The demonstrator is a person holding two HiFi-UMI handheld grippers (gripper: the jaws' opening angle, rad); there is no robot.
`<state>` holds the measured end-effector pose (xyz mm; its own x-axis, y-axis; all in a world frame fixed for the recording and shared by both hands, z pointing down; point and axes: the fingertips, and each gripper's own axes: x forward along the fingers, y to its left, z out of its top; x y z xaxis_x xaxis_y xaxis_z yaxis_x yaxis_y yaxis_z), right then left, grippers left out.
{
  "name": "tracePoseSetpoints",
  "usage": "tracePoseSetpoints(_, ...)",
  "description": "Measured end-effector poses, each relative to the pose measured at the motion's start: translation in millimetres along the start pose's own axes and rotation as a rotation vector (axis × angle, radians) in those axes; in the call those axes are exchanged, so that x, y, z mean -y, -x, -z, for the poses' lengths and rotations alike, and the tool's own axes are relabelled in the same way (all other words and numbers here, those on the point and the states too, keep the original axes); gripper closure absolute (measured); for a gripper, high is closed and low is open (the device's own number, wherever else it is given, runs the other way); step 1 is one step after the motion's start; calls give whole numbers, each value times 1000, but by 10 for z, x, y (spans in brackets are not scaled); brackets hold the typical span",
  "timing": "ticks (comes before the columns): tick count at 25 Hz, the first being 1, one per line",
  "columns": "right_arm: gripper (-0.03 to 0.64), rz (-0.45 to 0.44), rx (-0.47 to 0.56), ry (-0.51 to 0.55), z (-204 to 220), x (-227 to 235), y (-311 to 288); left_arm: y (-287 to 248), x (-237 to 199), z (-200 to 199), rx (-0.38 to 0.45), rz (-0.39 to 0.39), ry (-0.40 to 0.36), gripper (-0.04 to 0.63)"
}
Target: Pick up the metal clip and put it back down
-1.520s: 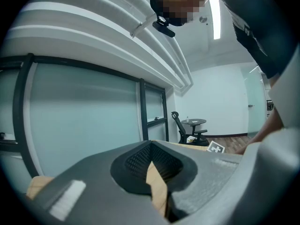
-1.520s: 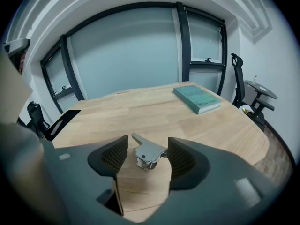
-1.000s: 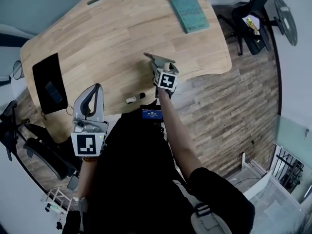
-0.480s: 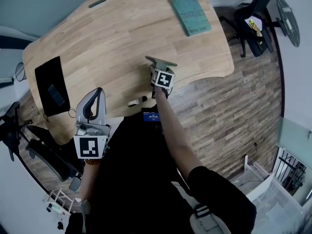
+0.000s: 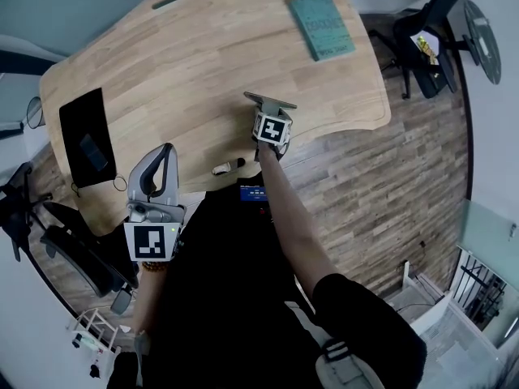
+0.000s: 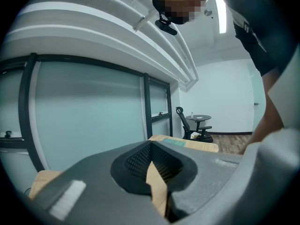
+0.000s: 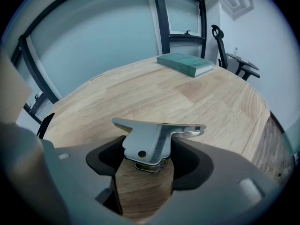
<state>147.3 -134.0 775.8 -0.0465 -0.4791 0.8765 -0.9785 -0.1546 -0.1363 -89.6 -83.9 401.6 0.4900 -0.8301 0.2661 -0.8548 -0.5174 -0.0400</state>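
Observation:
The metal clip [image 5: 270, 101] is a shiny flat-winged spring clip. My right gripper [image 5: 268, 114] is shut on it and holds it just above the wooden table [image 5: 186, 63], near the front edge. In the right gripper view the clip [image 7: 154, 136] stands upright between the jaws with its wings spread above them. My left gripper [image 5: 161, 159] hangs off the table's front left edge, jaws together with nothing between them. In the left gripper view the left gripper [image 6: 157, 184] points up toward a glass wall and shows only a thin slit.
A teal book [image 5: 322, 24] lies at the far right of the table. A black mat [image 5: 87, 136] with a phone on it lies at the left. A small white-and-black object [image 5: 225, 168] rests by the front edge. Office chairs [image 5: 428, 31] stand to the right.
Hardly anything has changed: the view has drifted slightly, and the right gripper still holds the clip in about the same place. The left gripper stays raised.

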Motion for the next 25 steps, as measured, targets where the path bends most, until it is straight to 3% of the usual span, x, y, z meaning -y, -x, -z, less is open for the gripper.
tracePoseSetpoints(25,299,-122,48,111,-72,-128,203,192,62,39,22,-11,2,594)
